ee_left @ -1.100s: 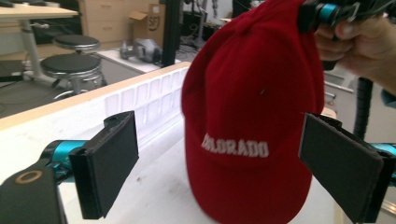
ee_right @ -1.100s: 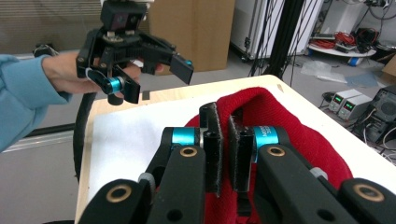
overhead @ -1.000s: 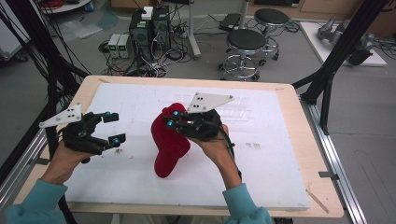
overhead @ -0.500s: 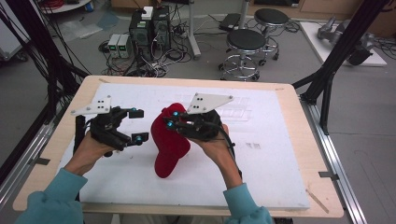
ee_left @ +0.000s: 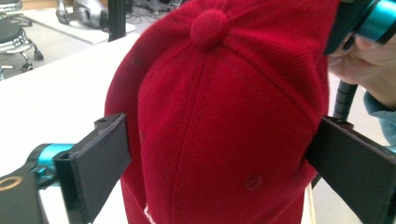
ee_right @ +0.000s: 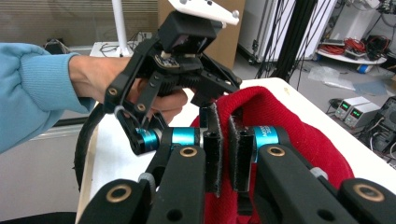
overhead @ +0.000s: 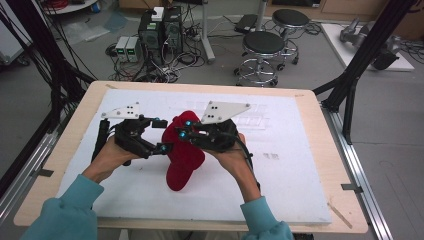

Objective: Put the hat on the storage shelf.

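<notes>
High view: a white-topped table (overhead: 300,165) with a pale wooden rim carries a red baseball cap (overhead: 184,150), which stands near the middle of the board, held up between two hand-held grippers. The right gripper (overhead: 186,129) has its jaws pinched almost together on a fold of the cap's fabric at the upper edge; in the right gripper view the two black pads (ee_right: 213,140) press a thin strip of red cloth between them. The left gripper (overhead: 161,135) stands wide open, its jaws straddling the crown; in the left gripper view one pad (ee_left: 100,163) sits just beside the cap's left flank and the other at its right flank, though whether they press on the cloth cannot be told. Bare white board lies open to the right of the cap and behind it, well clear of the table's edges. Compared with a second ago, the left gripper has travelled from the table's left part across to the cap, while the right gripper and the cap have kept their place.
</notes>
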`<state>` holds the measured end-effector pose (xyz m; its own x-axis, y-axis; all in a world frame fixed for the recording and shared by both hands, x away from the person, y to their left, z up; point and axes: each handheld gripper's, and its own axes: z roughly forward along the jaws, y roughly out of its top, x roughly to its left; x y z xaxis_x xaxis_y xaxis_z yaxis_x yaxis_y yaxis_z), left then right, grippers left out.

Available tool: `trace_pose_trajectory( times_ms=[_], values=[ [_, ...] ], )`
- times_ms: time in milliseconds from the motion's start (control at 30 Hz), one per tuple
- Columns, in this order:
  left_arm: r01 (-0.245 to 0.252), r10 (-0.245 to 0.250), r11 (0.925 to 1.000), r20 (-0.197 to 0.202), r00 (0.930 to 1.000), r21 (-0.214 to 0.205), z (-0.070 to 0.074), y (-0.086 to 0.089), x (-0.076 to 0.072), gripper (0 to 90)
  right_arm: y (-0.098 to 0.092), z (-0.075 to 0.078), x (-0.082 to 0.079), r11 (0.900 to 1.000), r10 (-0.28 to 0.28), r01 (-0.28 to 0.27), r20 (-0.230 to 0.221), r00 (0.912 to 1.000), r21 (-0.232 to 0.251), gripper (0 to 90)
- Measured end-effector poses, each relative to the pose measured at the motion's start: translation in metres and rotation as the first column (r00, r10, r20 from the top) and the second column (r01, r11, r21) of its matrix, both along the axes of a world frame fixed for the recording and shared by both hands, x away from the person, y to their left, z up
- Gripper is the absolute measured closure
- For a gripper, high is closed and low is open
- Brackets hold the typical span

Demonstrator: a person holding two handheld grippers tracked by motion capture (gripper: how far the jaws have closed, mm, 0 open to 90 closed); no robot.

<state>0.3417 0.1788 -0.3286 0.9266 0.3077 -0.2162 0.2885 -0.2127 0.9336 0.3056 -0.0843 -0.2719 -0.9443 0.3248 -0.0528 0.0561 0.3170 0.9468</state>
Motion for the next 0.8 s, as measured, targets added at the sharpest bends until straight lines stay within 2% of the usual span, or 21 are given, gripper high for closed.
trace_pose_trajectory(
  times_ms=[67,133,167,233,267,300,333,433,467,533,667,800],
  values=[
    [0.012,-0.012,0.9999,-0.001,0.9999,-0.004,-0.001,-0.001,0.001,14.0,0.000,0.000,0.000,1.0000,0.004,-0.004,0.003,1.0000,0.002,86.5],
    [0.014,-0.014,0.9999,0.001,0.9999,-0.002,-0.001,-0.001,0.000,23.1,-0.001,-0.001,0.000,1.0000,0.001,-0.001,0.003,1.0000,0.001,86.5],
    [0.017,-0.017,0.9999,0.007,0.9998,-0.002,-0.002,-0.001,0.000,23.1,-0.001,-0.001,0.000,1.0000,0.001,-0.001,0.003,1.0000,0.001,86.5],
    [0.003,-0.003,1.0000,0.036,0.9993,-0.004,-0.002,0.001,-0.002,38.1,-0.002,-0.001,0.000,1.0000,-0.003,0.003,0.004,1.0000,0.004,86.5],
    [0.009,-0.009,0.9999,0.036,0.9993,-0.007,-0.003,0.001,-0.002,44.1,-0.002,-0.001,0.000,1.0000,-0.007,0.007,0.005,1.0000,0.005,86.5],
    [0.019,-0.019,0.9997,0.027,0.9995,-0.013,-0.004,0.000,-0.002,53.9,-0.002,-0.001,0.000,1.0000,-0.007,0.007,0.003,1.0000,0.005,86.5],
    [0.023,-0.023,0.9997,0.029,0.9993,-0.010,-0.004,-0.001,-0.003,53.9,-0.002,-0.001,0.000,1.0000,-0.007,0.007,0.003,1.0000,0.005,86.5],
    [0.016,-0.017,0.9999,0.039,0.9991,0.005,-0.004,-0.003,-0.005,66.8,-0.002,-0.002,0.000,0.9999,-0.014,0.014,0.008,0.9999,-0.007,86.5],
    [0.016,-0.016,0.9998,0.039,0.9991,0.008,-0.004,-0.003,-0.005,66.8,-0.002,-0.002,0.000,0.9999,-0.014,0.014,0.008,0.9999,-0.007,86.5],
    [0.009,-0.010,0.9999,0.035,0.9993,0.013,-0.004,-0.004,-0.006,74.3,-0.002,-0.004,0.000,0.9998,-0.018,0.019,0.008,0.9998,-0.008,86.5],
    [-0.006,0.005,0.9995,0.045,0.9990,0.033,-0.004,-0.005,-0.008,81.2,-0.003,-0.007,0.001,0.9997,-0.025,0.025,0.005,0.9997,-0.004,86.3],
    [-0.024,0.022,0.9990,0.046,0.9987,0.037,-0.003,-0.007,-0.010,82.9,-0.005,-0.009,0.002,0.9993,-0.037,0.037,0.002,0.9993,0.008,84.6]
  ],
)
